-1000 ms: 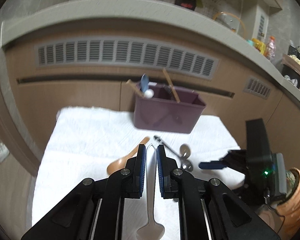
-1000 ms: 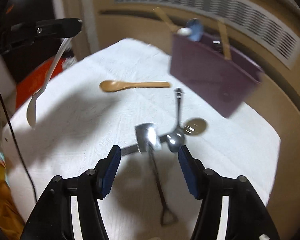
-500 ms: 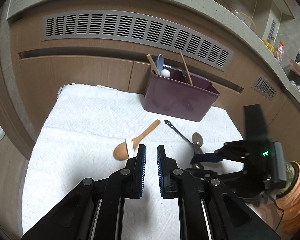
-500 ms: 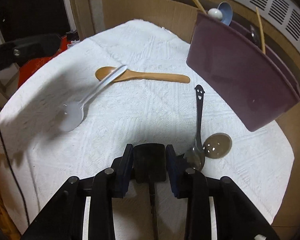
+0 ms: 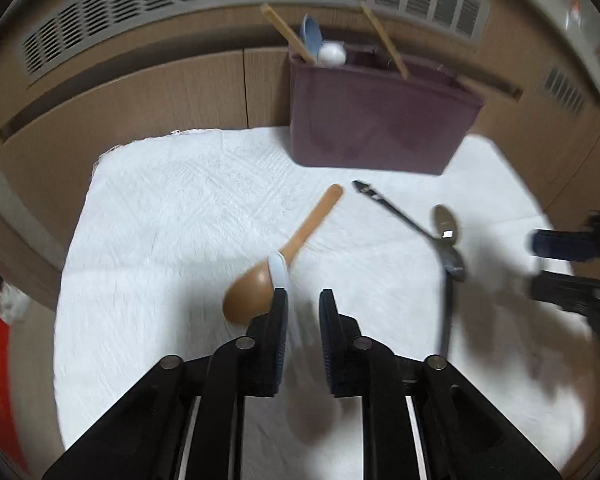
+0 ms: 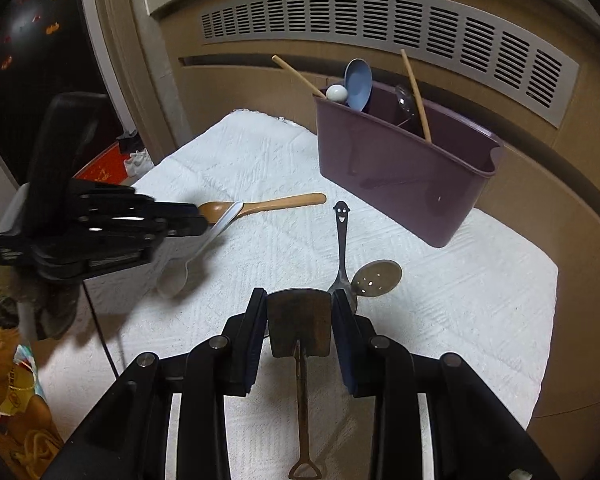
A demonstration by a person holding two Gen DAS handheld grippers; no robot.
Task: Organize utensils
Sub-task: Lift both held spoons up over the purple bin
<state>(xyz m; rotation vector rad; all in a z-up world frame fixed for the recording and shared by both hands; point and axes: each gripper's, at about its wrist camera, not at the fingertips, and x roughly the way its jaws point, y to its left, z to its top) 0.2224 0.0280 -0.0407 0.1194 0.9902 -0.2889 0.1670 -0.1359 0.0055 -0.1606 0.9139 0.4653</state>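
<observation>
My left gripper [image 5: 303,308] is slightly open, with the white plastic spoon [image 6: 198,254] beside its left finger, handle end resting on the wooden spoon [image 5: 284,254]. In the right wrist view the left gripper [image 6: 198,218] hovers low over that white spoon. My right gripper [image 6: 299,312] is shut on the blade of a small metal shovel-shaped spoon [image 6: 299,328]. A smiley-handled metal spoon [image 6: 341,252] and a round perforated metal spoon [image 6: 378,278] lie on the white cloth [image 6: 260,160]. The purple utensil bin [image 6: 400,172] stands behind.
The bin holds wooden chopsticks [image 6: 416,96], a blue spoon [image 6: 358,84] and a white ball-ended utensil [image 6: 336,93]. A wooden cabinet wall with a vent grille [image 6: 380,24] stands behind the table. The cloth's edges drop off at left and front.
The left gripper dropped to the cloth near the wooden spoon, and the white spoon now lies on the cloth. The right gripper closed on the shovel spoon and lifted slightly.
</observation>
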